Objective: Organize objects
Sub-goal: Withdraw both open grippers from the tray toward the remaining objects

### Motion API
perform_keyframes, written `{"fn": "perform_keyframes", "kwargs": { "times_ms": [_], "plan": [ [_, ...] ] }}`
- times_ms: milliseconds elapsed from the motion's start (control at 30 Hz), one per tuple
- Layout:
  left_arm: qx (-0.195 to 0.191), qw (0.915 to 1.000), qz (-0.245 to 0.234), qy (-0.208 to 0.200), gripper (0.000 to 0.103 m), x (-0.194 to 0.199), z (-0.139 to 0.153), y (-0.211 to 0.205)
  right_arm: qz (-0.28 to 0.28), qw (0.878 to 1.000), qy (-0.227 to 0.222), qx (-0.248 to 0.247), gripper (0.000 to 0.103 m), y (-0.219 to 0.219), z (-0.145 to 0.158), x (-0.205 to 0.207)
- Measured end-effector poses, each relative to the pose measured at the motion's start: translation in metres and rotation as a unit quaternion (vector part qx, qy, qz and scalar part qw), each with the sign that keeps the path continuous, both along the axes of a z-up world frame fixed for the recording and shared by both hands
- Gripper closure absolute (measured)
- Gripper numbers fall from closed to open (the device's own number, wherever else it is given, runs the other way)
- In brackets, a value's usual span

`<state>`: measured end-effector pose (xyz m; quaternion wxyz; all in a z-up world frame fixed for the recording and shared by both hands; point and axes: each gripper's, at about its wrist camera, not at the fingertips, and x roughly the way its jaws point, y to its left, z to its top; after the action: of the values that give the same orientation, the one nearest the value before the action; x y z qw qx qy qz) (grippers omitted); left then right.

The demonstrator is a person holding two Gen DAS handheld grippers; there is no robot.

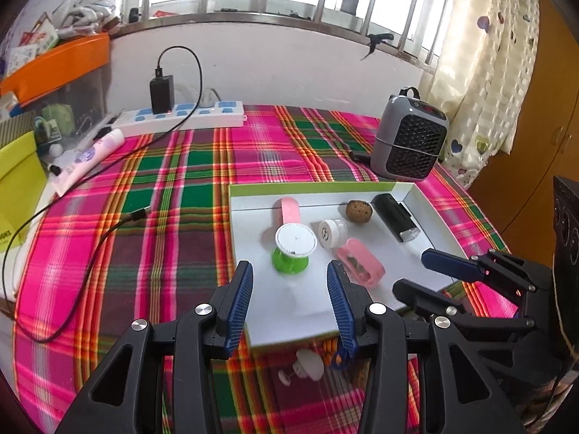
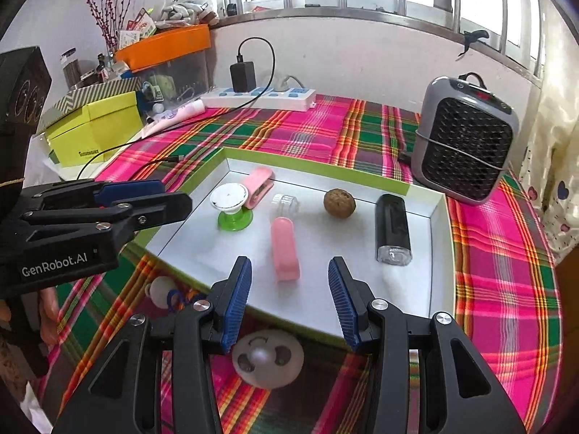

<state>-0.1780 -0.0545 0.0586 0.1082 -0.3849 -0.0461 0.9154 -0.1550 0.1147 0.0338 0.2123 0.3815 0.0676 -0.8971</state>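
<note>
Left wrist view: the left claw (image 1: 289, 271) hangs open and empty over the near edge of the tray (image 1: 416, 195), which lies on the plaid cloth (image 1: 163, 199). In the tray sit a white-topped green stand (image 1: 294, 249), a pink clip (image 1: 289, 209) just behind it, a small jar (image 1: 331, 232) on its side, a second pink clip (image 1: 362, 262), a walnut (image 1: 358, 210) and a black flashlight (image 1: 394, 222). The right claw (image 1: 423, 271) reaches in from the right over the tray's corner, fingers apart. A white knob (image 1: 307, 363) lies on the cloth in front of the tray. A heater (image 1: 410, 137) stands behind the tray.

Right wrist view: the right claw (image 2: 289, 282) is open, holding nothing, above the tray's (image 2: 439, 224) near edge. The flashlight (image 2: 392, 229), walnut (image 2: 339, 204), jar (image 2: 286, 204), both clips (image 2: 285, 249) and the stand (image 2: 231, 208) lie apart inside. A round white cap (image 2: 267, 361) rests on the cloth (image 2: 506, 271) under the claw. The left claw (image 2: 159, 197) enters from the left, slightly parted.
</note>
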Motion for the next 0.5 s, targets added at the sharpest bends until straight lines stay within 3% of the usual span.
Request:
{"fn": "perform_keyframes", "kwargs": {
  "times_ms": [500],
  "plan": [
    [0.005, 0.9999, 0.012, 0.003, 0.062, 0.042, -0.010, -0.010, -0.019, 1.000, 0.016, -0.015, 0.058, 0.017, 0.005, 0.033]
  ]
}}
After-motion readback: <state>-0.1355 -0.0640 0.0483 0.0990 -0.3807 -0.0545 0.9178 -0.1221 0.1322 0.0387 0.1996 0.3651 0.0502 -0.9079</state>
